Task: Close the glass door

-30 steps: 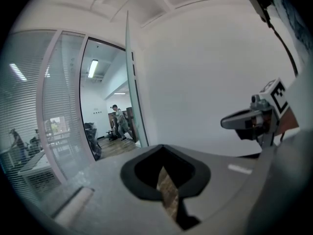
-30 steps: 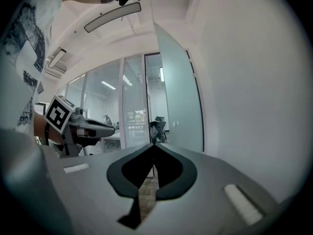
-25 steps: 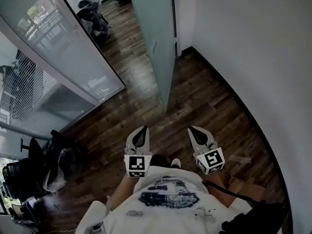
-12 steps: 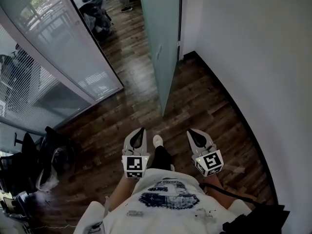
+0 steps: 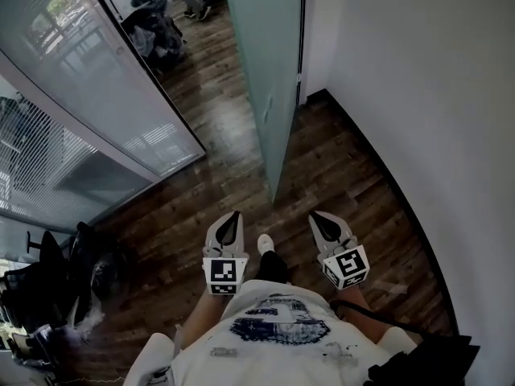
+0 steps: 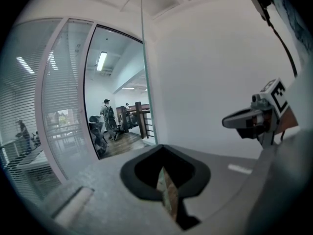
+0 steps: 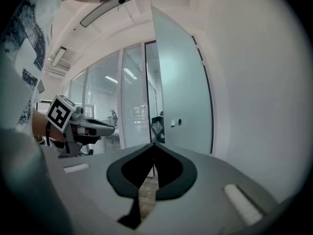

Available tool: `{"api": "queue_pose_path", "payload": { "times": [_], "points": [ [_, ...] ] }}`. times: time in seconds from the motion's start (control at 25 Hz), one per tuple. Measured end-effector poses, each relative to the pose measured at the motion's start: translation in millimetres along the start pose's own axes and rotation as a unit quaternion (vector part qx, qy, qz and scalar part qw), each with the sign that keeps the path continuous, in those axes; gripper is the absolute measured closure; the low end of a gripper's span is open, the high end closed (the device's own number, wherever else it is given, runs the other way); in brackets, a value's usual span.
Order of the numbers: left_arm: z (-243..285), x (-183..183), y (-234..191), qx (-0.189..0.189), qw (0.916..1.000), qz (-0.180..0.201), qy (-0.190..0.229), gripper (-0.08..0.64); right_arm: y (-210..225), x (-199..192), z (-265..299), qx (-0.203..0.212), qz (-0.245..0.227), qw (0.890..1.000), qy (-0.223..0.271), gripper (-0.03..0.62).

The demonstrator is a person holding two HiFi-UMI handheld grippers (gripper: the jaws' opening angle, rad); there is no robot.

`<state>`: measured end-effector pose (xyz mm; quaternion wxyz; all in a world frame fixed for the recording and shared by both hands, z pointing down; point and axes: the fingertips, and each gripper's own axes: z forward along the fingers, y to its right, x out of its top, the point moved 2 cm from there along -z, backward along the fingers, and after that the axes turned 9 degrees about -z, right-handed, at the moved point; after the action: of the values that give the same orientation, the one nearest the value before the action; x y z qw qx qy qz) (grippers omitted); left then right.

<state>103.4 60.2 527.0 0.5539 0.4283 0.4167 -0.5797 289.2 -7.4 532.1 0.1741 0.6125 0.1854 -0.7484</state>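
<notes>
The frosted glass door (image 5: 269,63) stands ajar ahead of me, its free edge toward me and its hinged side by the white wall. A small lock fitting (image 5: 268,108) sits on its face. In the right gripper view the door (image 7: 178,102) fills the middle with two small round fittings (image 7: 176,123). The left gripper view sees the door (image 6: 145,82) almost edge-on. My left gripper (image 5: 234,212) (image 6: 161,146) and right gripper (image 5: 315,213) (image 7: 153,144) are held side by side at waist height, short of the door, both shut and empty.
A glass partition with blinds (image 5: 88,95) runs along the left. The white wall (image 5: 418,95) curves down the right. Dark office chairs and a bag (image 5: 48,280) stand at lower left. Beyond the doorway are bags (image 5: 157,22) and people (image 6: 108,114). The floor (image 5: 338,175) is dark wood.
I have walked forward toward the door, so it now sits closer and larger. Both grippers kept their place in front of me and stayed shut.
</notes>
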Motion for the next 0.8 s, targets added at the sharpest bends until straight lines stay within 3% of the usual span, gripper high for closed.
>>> {"api": "queue_pose_path", "payload": {
  "times": [0.48, 0.8],
  "points": [
    [91, 46, -77, -0.003, 0.9999, 0.012, 0.012, 0.558, 52, 25, 116, -0.01, -0.008, 1.0, 0.004, 0.588],
    [128, 59, -96, 0.007, 0.9998, 0.01, 0.015, 0.558, 87, 29, 148, -0.009, -0.016, 1.0, 0.001, 0.588]
  ]
}}
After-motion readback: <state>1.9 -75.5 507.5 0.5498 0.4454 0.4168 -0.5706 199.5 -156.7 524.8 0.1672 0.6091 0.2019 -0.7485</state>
